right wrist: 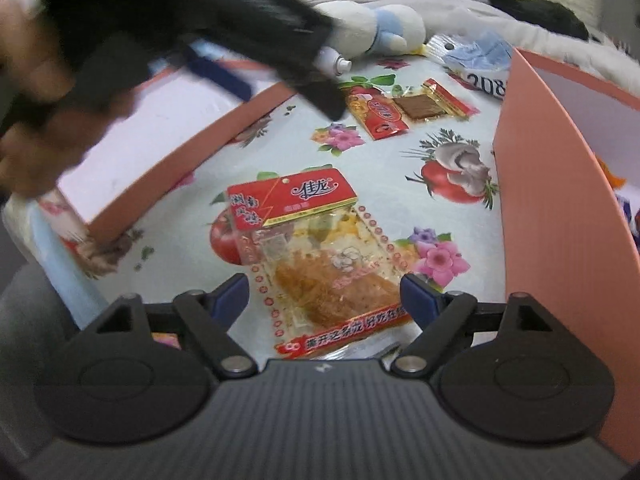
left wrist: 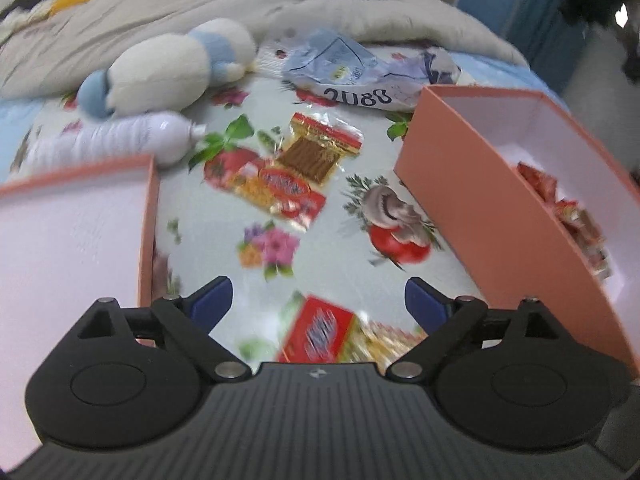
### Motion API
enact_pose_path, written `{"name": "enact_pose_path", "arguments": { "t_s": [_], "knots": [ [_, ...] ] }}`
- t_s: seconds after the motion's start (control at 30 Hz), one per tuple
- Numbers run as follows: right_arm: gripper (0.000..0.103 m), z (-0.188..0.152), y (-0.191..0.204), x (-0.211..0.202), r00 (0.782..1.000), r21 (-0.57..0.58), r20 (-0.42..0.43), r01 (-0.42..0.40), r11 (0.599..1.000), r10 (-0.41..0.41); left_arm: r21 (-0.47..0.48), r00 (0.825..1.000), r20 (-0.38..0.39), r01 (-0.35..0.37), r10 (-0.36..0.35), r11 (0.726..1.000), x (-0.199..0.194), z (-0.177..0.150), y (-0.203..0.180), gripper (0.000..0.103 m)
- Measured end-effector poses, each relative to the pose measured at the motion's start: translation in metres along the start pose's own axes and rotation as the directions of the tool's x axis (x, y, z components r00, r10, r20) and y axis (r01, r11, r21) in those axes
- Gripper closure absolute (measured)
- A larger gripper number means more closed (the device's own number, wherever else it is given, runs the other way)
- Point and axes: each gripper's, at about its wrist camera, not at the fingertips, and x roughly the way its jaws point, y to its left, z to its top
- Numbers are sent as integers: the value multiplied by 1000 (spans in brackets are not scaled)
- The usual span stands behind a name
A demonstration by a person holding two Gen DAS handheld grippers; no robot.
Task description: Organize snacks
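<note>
Right gripper (right wrist: 322, 290): jaws spread wide, nothing between the blue fingertips (right wrist: 416, 294), hovering low over a snack packet.

Near snack packet (right wrist: 316, 252): clear pouch with a red header card and an orange-brown piece inside, flat on the flowered cloth (right wrist: 192, 208), its near end lying between the right jaws without visible contact. The left wrist view shows the same packet (left wrist: 324, 334) blurred, just ahead of the left gripper.

Left gripper (left wrist: 318, 300): jaws apart, empty, above the cloth (left wrist: 340, 256); in the right wrist view it appears as a dark blurred shape (right wrist: 224, 28) at far left, over the shallow box.

Far snack packets: a red-and-gold pouch (left wrist: 280, 194) and a clear pouch holding a brown slab (left wrist: 320, 148), touching each other and slightly overlapped, well apart from the near packet. Right wrist view: red-and-gold pouch (right wrist: 374, 114), brown slab pouch (right wrist: 434, 102).

Shallow pink box (left wrist: 146, 232), left: white interior, no snack visible inside. Also seen at (right wrist: 180, 152).

Deep pink box (left wrist: 472, 184), right: red snack packets (left wrist: 568, 216) piled inside against its near wall. Its wall also at (right wrist: 560, 220).

Far edge of scene: white bottle (left wrist: 132, 136) lying on its side, plush toy (left wrist: 168, 64) in white and blue, crumpled printed bag (left wrist: 360, 76), grey bedding (left wrist: 260, 4).
</note>
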Motion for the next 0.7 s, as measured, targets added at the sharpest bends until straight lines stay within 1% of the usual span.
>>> {"name": "enact_pose_path", "arguments": {
  "t_s": [0.07, 0.17, 0.33, 0.47, 0.53, 0.6, 0.7],
  "knots": [
    [19, 2, -3, 5, 1000, -4, -20, 0, 1000, 0, 48, 1000, -4, -3, 3, 999, 17, 14, 0, 8],
    [19, 7, -8, 11, 1000, -11, -30, 1, 1000, -1, 81, 1000, -15, -1, 2, 997, 42, 33, 3, 8],
    [20, 15, -15, 24, 997, -28, -80, -23, 999, 21, 152, 1000, -19, 0, 3, 988, 88, 60, 6, 8],
    [20, 19, -18, 31, 992, -36, -113, -54, 998, 50, 180, 999, -36, 3, 4, 984, 123, 80, 11, 8],
    [18, 19, -19, 33, 991, -25, -123, -65, 998, 61, 199, 999, -36, 9, -1, 980, 137, 89, 12, 8],
    [18, 19, -17, 35, 990, -40, -134, -58, 998, 53, 203, 998, -50, 37, -27, 979, 151, 97, 15, 9],
    [18, 19, -16, 37, 988, -35, -143, -60, 998, 54, 221, 998, -61, 37, -24, 975, 167, 105, 15, 9]
  ]
}}
